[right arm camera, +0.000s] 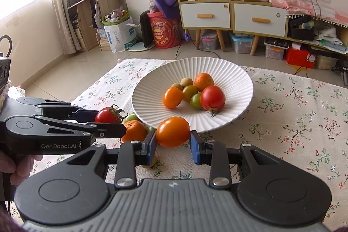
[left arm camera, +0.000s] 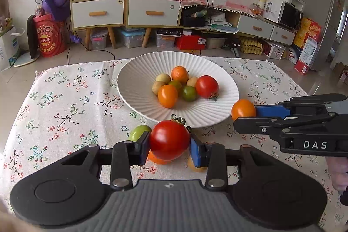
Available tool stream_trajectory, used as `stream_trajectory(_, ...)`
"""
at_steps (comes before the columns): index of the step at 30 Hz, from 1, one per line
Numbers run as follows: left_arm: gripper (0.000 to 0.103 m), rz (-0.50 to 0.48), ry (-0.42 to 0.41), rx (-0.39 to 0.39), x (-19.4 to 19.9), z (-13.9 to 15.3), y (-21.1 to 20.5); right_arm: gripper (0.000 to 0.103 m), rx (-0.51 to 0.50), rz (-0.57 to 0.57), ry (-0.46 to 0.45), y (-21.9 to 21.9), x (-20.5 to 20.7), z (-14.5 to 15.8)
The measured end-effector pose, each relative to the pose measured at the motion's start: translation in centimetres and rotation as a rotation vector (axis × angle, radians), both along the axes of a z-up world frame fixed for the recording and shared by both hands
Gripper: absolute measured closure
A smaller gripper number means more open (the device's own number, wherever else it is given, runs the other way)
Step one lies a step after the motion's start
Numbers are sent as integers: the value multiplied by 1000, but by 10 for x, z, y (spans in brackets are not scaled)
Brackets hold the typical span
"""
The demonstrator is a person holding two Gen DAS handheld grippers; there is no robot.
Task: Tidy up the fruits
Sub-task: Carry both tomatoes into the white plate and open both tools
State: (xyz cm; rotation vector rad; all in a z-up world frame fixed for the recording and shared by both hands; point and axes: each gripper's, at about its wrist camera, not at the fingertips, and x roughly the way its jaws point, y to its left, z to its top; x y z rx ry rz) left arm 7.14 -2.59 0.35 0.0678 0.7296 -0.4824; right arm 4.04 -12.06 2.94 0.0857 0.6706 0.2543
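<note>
A white ribbed plate on the floral cloth holds several fruits: a red tomato, orange, green and yellowish ones. My left gripper is shut on a red tomato in front of the plate's near rim; it also shows in the right wrist view. My right gripper has its pads on both sides of an orange tomato, seemingly shut on it, by the plate's near right rim. A green tomato and an orange fruit lie on the cloth beside the left gripper.
The floral tablecloth covers the table, with its far edge behind the plate. Beyond are shelves with drawers, a red drum and storage boxes on the floor.
</note>
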Motion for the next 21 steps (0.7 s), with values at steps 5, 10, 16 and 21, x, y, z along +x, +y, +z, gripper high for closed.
stream_trajectory(5,73,-4,17,-23,9,-1,-22,73,11,-45,-14,-16,11,5)
stream_trajectory(10,73,-14,21,-18,18,-5,-45,73,12,-59,-17,-29,21,7)
stream_trajectory(16,73,18,39,17,40,-16,-61,73,-30,-55,-15,-38,42,2)
stream_trajectory(21,73,44,57,33,55,-22,-65,73,-66,-35,-6,-44,58,-5)
